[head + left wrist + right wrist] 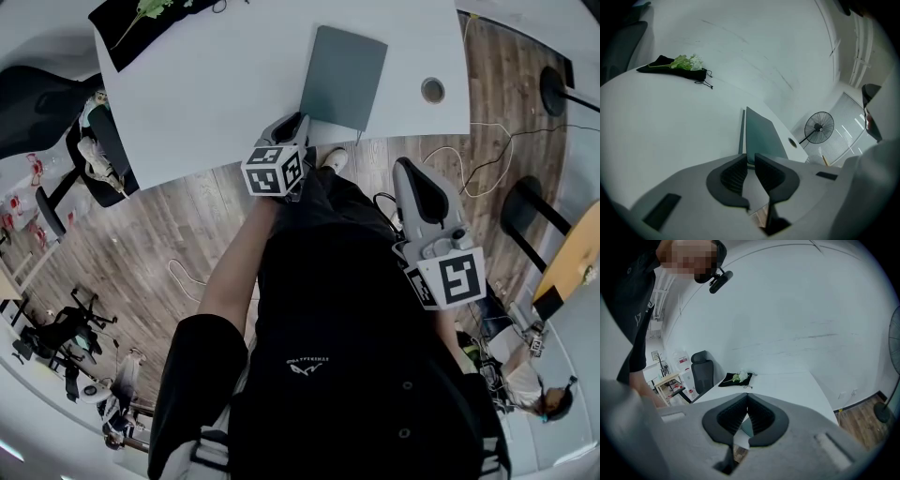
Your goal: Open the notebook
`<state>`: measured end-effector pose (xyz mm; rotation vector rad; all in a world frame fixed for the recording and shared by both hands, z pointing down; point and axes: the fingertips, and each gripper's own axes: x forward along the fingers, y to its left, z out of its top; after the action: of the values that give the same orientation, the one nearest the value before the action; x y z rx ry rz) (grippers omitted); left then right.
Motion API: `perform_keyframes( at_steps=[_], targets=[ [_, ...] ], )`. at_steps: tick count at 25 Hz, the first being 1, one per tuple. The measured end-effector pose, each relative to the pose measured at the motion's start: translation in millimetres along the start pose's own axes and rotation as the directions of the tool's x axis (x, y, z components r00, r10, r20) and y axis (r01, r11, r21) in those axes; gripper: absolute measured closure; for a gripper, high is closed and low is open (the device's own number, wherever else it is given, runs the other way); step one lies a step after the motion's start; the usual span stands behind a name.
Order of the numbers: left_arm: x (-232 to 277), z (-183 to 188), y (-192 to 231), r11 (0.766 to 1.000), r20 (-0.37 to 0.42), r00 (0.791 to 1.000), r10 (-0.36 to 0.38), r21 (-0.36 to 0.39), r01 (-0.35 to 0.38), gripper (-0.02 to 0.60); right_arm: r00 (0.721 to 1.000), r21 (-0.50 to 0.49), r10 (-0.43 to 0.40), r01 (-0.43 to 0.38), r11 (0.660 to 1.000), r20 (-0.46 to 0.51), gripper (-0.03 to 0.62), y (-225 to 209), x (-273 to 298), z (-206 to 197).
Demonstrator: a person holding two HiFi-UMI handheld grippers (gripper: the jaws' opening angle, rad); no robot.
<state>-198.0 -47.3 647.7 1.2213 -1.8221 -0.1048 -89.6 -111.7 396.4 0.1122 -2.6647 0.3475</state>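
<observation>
A closed grey-green notebook [342, 75] lies flat on the white table [216, 84], near its front edge. In the left gripper view the notebook [761, 136] runs away from the jaws, spine edge to the left. My left gripper [296, 120] hovers at the table's edge by the notebook's near left corner. Its jaws [751, 158] stand a narrow gap apart, and I see nothing held between them. My right gripper [405, 167] hangs lower, off the table over the wooden floor to the right, and its jaws [747, 397] meet at the tips.
A black cloth with a white flower sprig [150, 23] lies at the table's far left corner. A round cable hole [432, 90] sits right of the notebook. A black office chair [56, 103] stands left of the table; cables [469, 159] and a standing fan [819, 127] are to the right.
</observation>
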Motion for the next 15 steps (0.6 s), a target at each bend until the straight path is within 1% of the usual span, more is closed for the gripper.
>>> perform_keyframes(
  at_steps=[9, 15],
  targets=[
    [-2.7, 3.0, -0.4, 1.0, 0.0, 1.0, 0.016, 0.002, -0.016, 0.566, 1.0, 0.003, 0.004, -0.004, 1.0, 0.006, 0.588, -3.1, -0.5, 1.1],
    [-7.2, 6.0, -4.2, 1.0, 0.014, 1.0, 0.02, 0.005, -0.02, 0.574, 1.0, -0.002, 0.003, -0.003, 1.0, 0.019, 0.588, -3.5, -6.2, 2.4]
  ],
)
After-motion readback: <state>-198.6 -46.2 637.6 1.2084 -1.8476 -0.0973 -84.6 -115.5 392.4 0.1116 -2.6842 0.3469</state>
